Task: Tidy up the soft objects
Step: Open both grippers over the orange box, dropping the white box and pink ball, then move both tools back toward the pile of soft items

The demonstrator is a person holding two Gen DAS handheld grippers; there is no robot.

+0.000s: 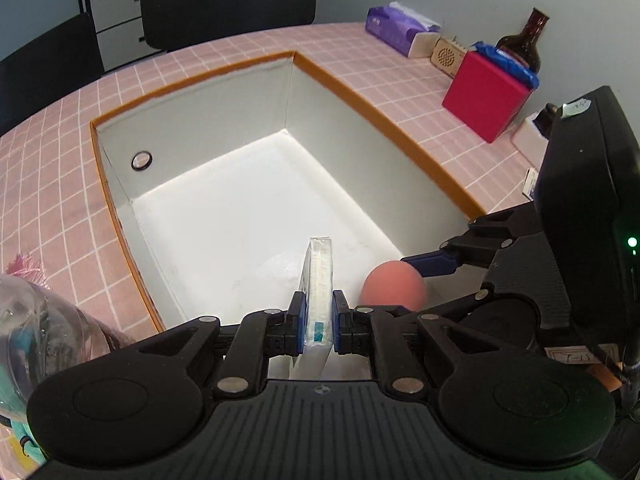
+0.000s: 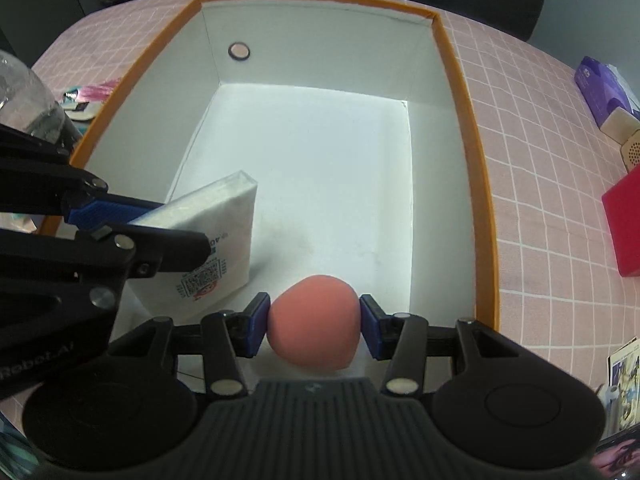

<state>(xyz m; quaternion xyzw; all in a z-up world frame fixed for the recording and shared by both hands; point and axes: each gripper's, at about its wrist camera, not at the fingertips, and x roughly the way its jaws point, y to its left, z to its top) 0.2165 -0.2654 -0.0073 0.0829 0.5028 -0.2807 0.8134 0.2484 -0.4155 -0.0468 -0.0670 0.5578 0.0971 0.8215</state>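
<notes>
My left gripper (image 1: pixel 319 320) is shut on a thin white tissue pack (image 1: pixel 319 288), held upright on edge over the near end of the white box (image 1: pixel 192 80) with an orange rim. My right gripper (image 2: pixel 314 326) is shut on a pink egg-shaped sponge (image 2: pixel 314 322), also over the box's near end. In the right wrist view the tissue pack (image 2: pixel 224 236) sits to the left of the sponge, clamped by the left gripper (image 2: pixel 120 210). In the left wrist view the sponge (image 1: pixel 394 284) shows to the right, with the right gripper's blue fingertips (image 1: pixel 430 261) on it.
The box (image 2: pixel 466 120) stands on a pink tiled table (image 1: pixel 360 48). A red box (image 1: pixel 486 94), purple tissue pack (image 1: pixel 400 32), brown bottle (image 1: pixel 524 42) and small wooden box (image 1: pixel 448 55) stand at the right. A clear plastic bottle (image 1: pixel 36 328) is at the left. Black chairs (image 1: pixel 228 4) stand behind.
</notes>
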